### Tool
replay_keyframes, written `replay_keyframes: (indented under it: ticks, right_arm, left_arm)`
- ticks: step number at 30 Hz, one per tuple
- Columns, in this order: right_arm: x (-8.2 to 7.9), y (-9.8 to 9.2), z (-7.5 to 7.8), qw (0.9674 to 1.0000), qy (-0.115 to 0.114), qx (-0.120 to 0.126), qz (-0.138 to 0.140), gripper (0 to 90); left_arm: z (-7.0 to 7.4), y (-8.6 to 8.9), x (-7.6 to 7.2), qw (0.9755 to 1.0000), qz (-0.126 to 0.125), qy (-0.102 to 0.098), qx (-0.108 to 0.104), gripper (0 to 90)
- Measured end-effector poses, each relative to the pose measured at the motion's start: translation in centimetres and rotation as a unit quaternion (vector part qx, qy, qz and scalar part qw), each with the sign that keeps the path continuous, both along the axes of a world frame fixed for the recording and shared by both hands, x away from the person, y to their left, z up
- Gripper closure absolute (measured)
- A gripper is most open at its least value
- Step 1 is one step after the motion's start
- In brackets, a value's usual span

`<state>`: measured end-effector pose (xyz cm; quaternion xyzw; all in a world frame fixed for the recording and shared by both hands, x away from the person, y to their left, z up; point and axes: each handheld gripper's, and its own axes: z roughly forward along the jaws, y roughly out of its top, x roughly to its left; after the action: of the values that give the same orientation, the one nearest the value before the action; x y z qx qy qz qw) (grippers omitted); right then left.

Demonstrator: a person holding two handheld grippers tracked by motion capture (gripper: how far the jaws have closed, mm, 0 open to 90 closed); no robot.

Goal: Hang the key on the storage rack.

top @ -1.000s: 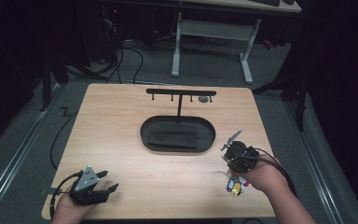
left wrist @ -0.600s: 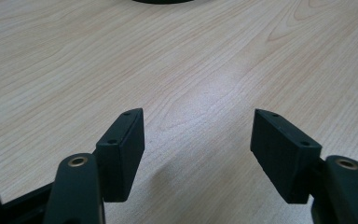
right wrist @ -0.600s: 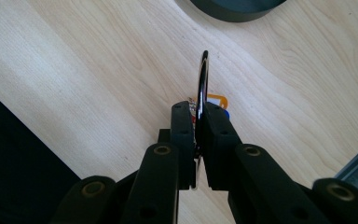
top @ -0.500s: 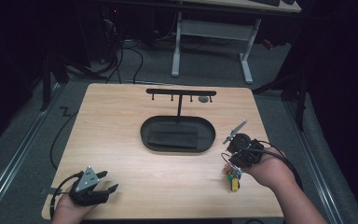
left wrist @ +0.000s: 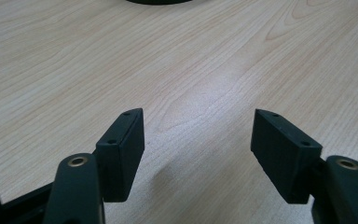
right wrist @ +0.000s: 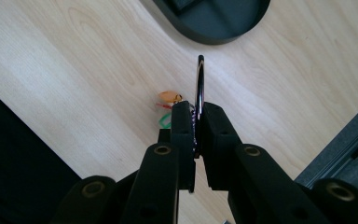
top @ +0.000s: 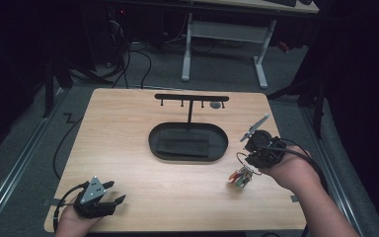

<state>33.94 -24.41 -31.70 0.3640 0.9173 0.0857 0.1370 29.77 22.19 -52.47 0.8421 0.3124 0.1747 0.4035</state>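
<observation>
A dark metal key ring (right wrist: 199, 79) stands on edge between the jaws of my right gripper (right wrist: 196, 112), which is shut on it. A bunch of small coloured tags (top: 240, 177), orange, red and green, hangs below the ring (top: 242, 159), just over the wooden table near its right side. In the high view, the right gripper (top: 250, 158) is right of the black oval tray (top: 153, 140). My left gripper (top: 117, 192) rests at the near left of the table. Its jaws are open over bare wood (left wrist: 198, 135).
A black stand (top: 191, 98) with a crossbar of small hooks rises behind the tray; a small round object (top: 216, 104) sits under its right end. A dark mat lies inside the tray (top: 183, 141). A cable (top: 59, 153) runs off the table's left edge.
My right gripper has lifted upward with the key ring, and the coloured tags have come up off the table with it. The left gripper has stayed still.
</observation>
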Motion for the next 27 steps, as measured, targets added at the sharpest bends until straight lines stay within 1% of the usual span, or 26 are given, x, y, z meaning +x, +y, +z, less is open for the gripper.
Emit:
replay_keyframes:
  ticks: [3,6,9,11,13,15,18,25,27]
  right_arm:
    - [0.1,0.2,0.8,0.9999,-0.013,0.008,-0.001,84.1]
    - [0.3,0.6,1.2,0.9997,-0.018,0.015,0.004,84.1]
    - [0.7,1.2,1.3,0.9997,-0.018,0.016,0.006,84.1]
    - [1.0,1.4,1.3,0.9997,-0.018,0.017,0.005,84.1]
    - [1.4,1.5,1.0,0.9997,-0.017,0.018,0.003,84.1]
    - [1.8,1.8,0.6,0.9998,-0.012,0.016,0.003,84.1]
    - [2.5,2.1,0.5,0.9999,-0.011,0.013,0.002,84.1]
    - [3.9,2.5,1.6,0.9997,-0.021,0.016,-0.001,84.1]
    - [4.4,2.7,1.9,0.9995,-0.024,0.019,-0.004,84.1]
  left_arm:
    - [0.0,-0.2,0.2,1.0000,-0.002,0.001,-0.007,35.5]
    - [0.0,-0.4,0.2,0.9999,-0.009,0.003,-0.010,35.4]
    - [-0.2,-0.5,0.1,0.9999,-0.014,0.001,-0.005,35.3]
    - [-0.2,-0.5,0.1,0.9999,-0.015,0.001,-0.007,35.3]
    - [-0.1,-0.5,0.1,0.9998,-0.017,0.000,-0.006,35.3]
    - [0.1,-0.6,0.0,0.9998,-0.019,-0.003,-0.004,35.2]
    - [0.1,-0.7,0.1,0.9998,-0.018,-0.005,-0.006,35.1]
    - [0.0,-0.7,0.3,0.9997,-0.020,-0.002,-0.011,35.1]
    - [0.0,-0.7,0.3,0.9997,-0.021,-0.001,-0.007,35.0]
